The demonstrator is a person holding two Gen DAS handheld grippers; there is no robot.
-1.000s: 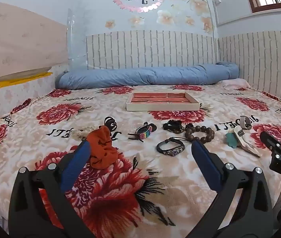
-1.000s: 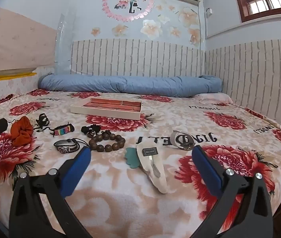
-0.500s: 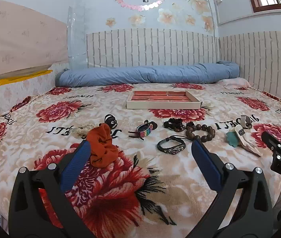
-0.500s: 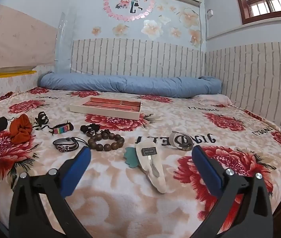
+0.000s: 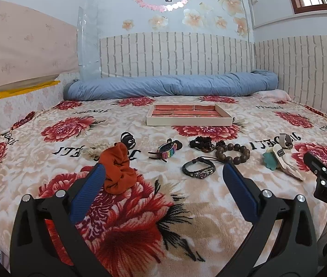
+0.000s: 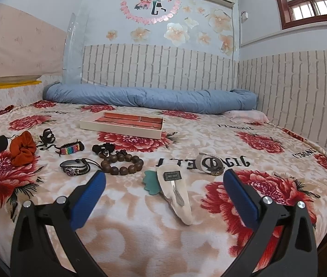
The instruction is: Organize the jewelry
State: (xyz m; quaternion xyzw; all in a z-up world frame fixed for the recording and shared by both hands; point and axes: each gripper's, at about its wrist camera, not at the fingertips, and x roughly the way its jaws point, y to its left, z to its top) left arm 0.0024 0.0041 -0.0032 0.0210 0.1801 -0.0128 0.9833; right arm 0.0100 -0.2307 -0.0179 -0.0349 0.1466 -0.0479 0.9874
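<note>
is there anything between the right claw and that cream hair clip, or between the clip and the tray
Nothing visible blocks the right claw: it is open with the hair clip lying just ahead between its fingers. Toward the tray there is only bare blanket; the bead bracelet lies left of that line.

Bright daylight from window point(image 6: 311, 2); sharp focus; fisheye bending, dark corners.

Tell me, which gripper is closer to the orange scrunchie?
Left. The left gripper has the orange scrunchie just beyond its left finger tip. The right gripper is far off to the scrunchie's right, near the cream hair clip.
</note>
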